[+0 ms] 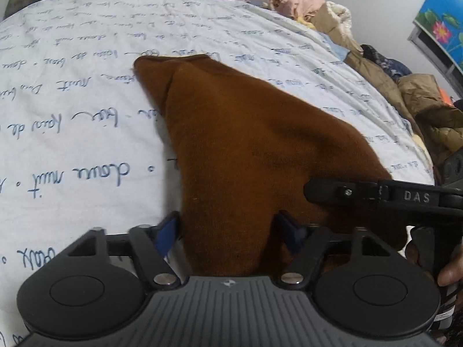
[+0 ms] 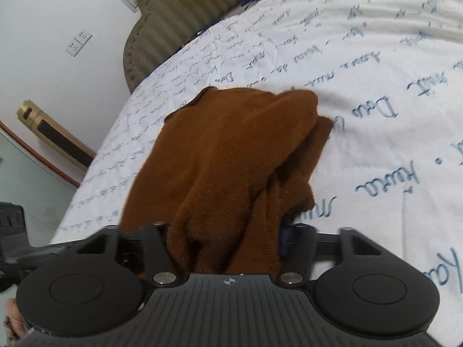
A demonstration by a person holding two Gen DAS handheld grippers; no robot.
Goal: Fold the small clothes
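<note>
Brown garment [image 1: 246,133] on bed sheet [image 1: 72,101], bunched between left gripper [image 1: 231,228] and right gripper [image 2: 225,231], grip unclear

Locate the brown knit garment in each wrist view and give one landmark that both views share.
Left wrist view: the brown knit garment fills the centre, running from between the left gripper fingers up to mid-frame.
Right wrist view: the garment lies bunched at centre, running down between the right gripper fingers.
Shared landmark: the white bedspread with blue handwriting.
</note>
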